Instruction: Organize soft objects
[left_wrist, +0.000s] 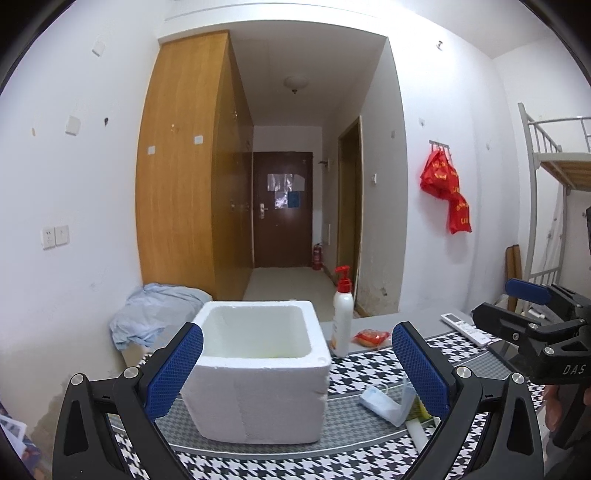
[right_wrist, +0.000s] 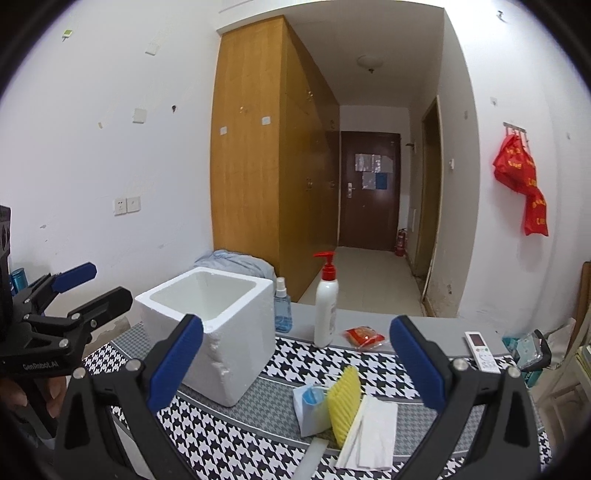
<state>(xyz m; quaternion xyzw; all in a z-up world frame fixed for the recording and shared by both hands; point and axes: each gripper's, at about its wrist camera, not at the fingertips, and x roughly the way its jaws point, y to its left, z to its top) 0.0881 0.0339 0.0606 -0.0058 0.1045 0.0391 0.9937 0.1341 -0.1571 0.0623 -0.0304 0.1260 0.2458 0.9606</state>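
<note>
A white foam box (left_wrist: 258, 373) (right_wrist: 210, 325) stands open-topped on the houndstooth mat. Right of it lies a small pile: a blue face mask (right_wrist: 312, 404) (left_wrist: 380, 404), a yellow sponge (right_wrist: 347, 402) propped on edge, and white folded tissue (right_wrist: 373, 435). My left gripper (left_wrist: 297, 373) is open, hovering just before the box with nothing between its fingers. My right gripper (right_wrist: 295, 365) is open too, empty, above the pile. In the left wrist view the right gripper (left_wrist: 532, 317) shows at the right edge. The right wrist view catches the left gripper (right_wrist: 70, 295) at the left edge.
A white pump bottle (right_wrist: 327, 306) with a red cap, a blue spray bottle (right_wrist: 282, 308), a red snack packet (right_wrist: 364, 338) and a white remote (right_wrist: 482, 350) stand along the table's back. A light blue cloth (left_wrist: 155, 314) lies behind the box. A wooden wardrobe (left_wrist: 192, 166) lines the hallway.
</note>
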